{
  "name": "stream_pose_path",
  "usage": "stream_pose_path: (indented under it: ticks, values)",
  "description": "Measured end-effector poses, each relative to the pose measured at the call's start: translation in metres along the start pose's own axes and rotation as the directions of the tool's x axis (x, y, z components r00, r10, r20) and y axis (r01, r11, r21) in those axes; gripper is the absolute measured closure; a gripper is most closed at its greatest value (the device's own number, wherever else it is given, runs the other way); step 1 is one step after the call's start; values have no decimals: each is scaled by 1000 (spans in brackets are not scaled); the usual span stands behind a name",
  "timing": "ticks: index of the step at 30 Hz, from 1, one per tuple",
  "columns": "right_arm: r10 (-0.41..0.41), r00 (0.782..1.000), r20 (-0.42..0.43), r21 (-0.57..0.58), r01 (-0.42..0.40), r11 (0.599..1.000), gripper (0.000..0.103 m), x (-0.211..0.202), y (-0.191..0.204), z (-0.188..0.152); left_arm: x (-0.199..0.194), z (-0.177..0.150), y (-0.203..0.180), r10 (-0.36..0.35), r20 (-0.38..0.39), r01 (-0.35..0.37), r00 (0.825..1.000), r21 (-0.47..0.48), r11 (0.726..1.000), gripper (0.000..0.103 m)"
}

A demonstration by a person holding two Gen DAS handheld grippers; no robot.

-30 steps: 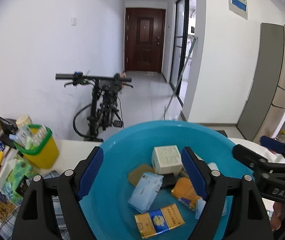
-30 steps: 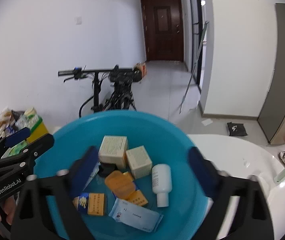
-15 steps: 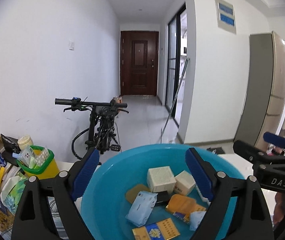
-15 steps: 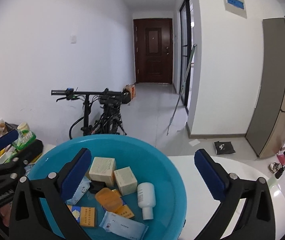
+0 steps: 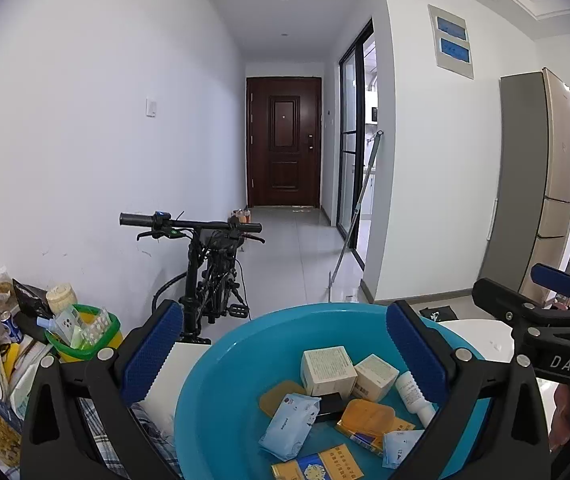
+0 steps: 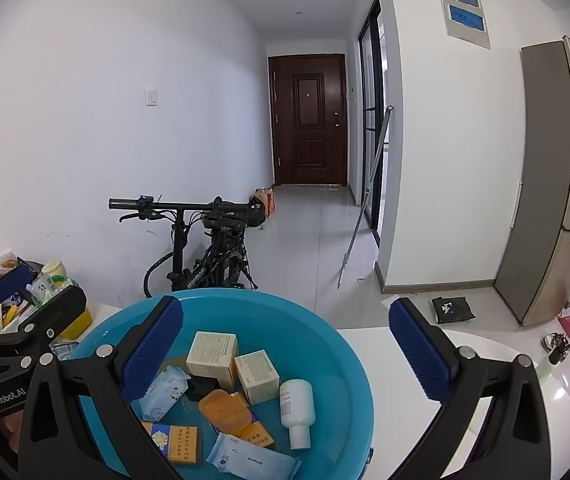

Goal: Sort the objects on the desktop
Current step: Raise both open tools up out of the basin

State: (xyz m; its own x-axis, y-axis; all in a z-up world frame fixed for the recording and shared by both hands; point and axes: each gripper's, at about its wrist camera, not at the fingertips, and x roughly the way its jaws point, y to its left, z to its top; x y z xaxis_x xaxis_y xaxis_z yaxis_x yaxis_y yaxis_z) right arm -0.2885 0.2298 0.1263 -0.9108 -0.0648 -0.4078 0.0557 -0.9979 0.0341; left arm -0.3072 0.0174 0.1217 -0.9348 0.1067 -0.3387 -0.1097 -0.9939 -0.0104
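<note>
1. Left wrist view: left gripper point(image 5: 285, 354) jaws opening wide, nothing between them; boxes, packets and a bottle point(image 5: 415, 396) already lie in the blue basin point(image 5: 213, 376).
2. Right wrist view: right gripper point(image 6: 285, 350) spread, empty; clutter point(image 6: 25, 304) beside the basin looks unsorted.

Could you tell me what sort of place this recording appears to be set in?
Most likely a home, in a flat's living area that opens onto an entrance hallway: a dark brown panelled front door closes the corridor, a black bicycle leans on the white wall, and a tall champagne-coloured fridge stands on the right.
</note>
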Motion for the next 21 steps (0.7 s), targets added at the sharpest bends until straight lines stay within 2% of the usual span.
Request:
stream_pose_path:
  ticks: [10,14,21]
  values:
    - [46,999,26,21,-46,999,0,-9,2,3,-13,2,2,0,20,1,1000,-29,1000,0]
    - [42,998,37,16,-43,999,0,-18,5,1,-18,2,2,-9,-9,9,1000,-9,1000,0]
    - [19,999,36,-37,-18,999,0,-45,14,-4,-47,1,-3,-12,12,13,1000,-13,1000,0]
